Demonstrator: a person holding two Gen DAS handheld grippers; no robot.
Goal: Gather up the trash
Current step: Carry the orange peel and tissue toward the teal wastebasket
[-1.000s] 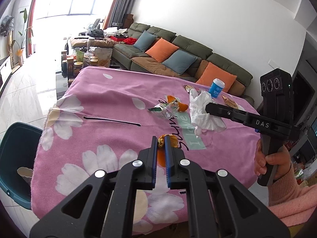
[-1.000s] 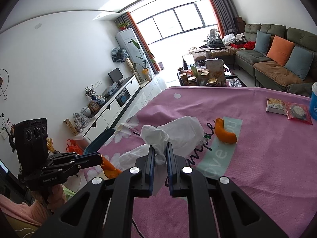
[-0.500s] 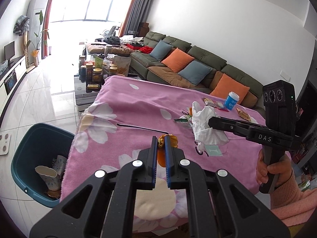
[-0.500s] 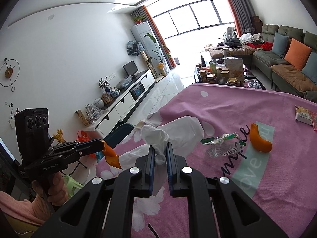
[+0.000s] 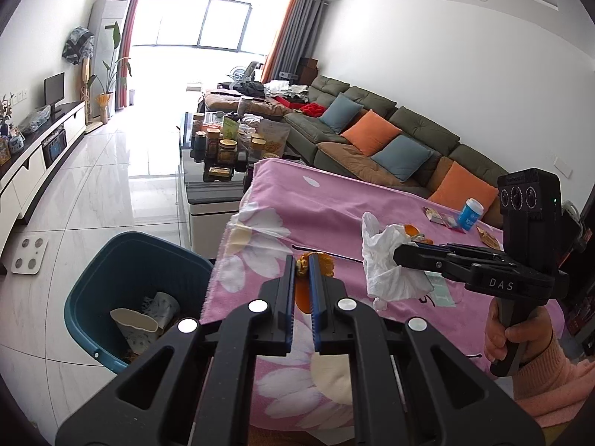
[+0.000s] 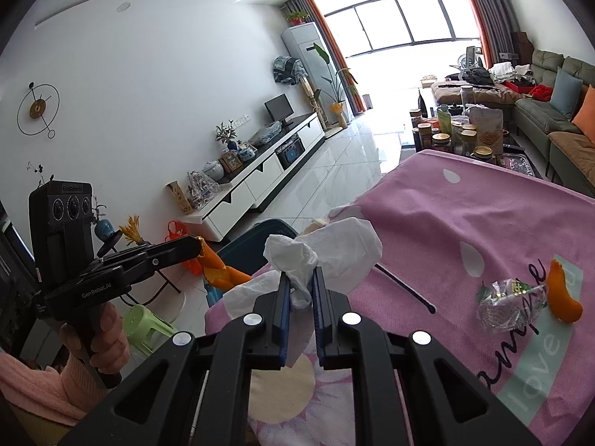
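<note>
Crumpled white tissue (image 6: 327, 249) pinched in right tongs (image 6: 299, 282), soft, wrinkled.

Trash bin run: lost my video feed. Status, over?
Left gripper shut on orange peel. Right gripper shut on white tissue. Teal bin beside table, path clear.

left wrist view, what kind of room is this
Most likely a home living room. A long green sectional sofa with orange and blue cushions runs along the wall, a white TV cabinet with a small screen faces it, and a glass coffee table crowded with jars stands between them.
</note>
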